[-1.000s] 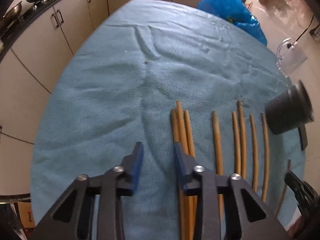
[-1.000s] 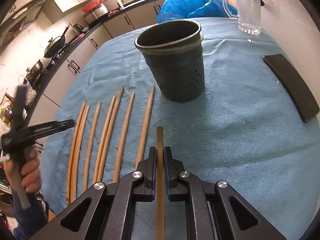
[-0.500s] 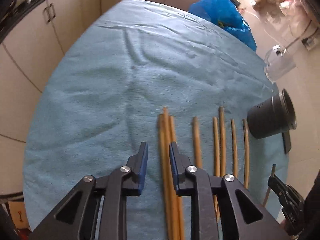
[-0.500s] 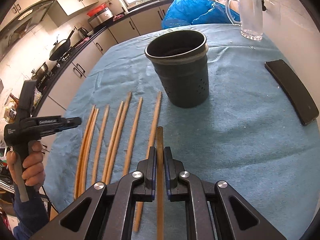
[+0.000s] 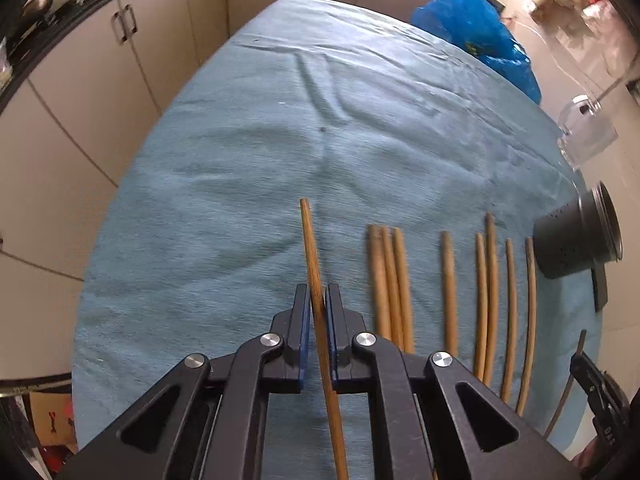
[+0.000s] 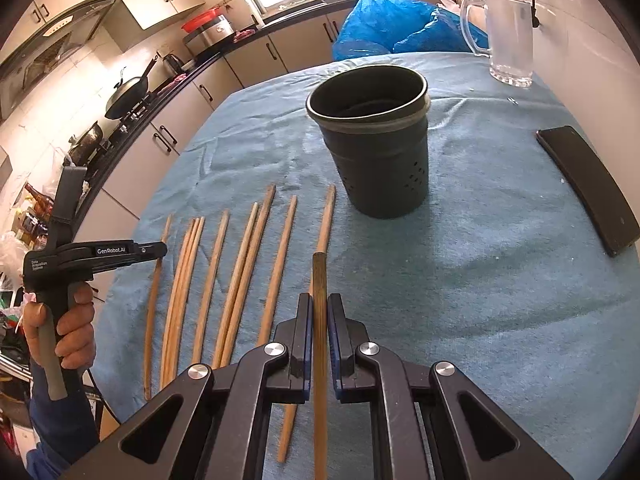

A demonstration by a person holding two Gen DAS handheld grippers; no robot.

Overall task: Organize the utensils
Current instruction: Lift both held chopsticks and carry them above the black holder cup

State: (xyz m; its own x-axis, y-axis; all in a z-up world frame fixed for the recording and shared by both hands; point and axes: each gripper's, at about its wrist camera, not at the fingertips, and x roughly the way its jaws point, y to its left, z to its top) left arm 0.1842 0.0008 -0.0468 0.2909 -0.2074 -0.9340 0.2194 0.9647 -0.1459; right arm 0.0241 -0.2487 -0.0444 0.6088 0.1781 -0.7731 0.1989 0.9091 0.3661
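Note:
Several wooden chopsticks (image 5: 448, 288) lie side by side on the blue cloth (image 5: 280, 152); they also show in the right wrist view (image 6: 240, 272). My left gripper (image 5: 318, 308) is shut on one chopstick (image 5: 310, 248), held above the cloth left of the row. My right gripper (image 6: 319, 316) is shut on another chopstick (image 6: 320, 280), pointing toward the dark perforated utensil cup (image 6: 376, 140), which stands upright just beyond it. The cup also shows at the right edge of the left wrist view (image 5: 576, 236).
A black phone (image 6: 588, 188) lies right of the cup. A clear glass jug (image 6: 508, 36) and a blue plastic bag (image 6: 392, 28) sit at the table's far side. Kitchen cabinets (image 5: 100, 80) run along the left.
My left gripper closed on a chopstick from the left of the row and lifted it. My right gripper kept its chopstick and rose slightly toward the cup.

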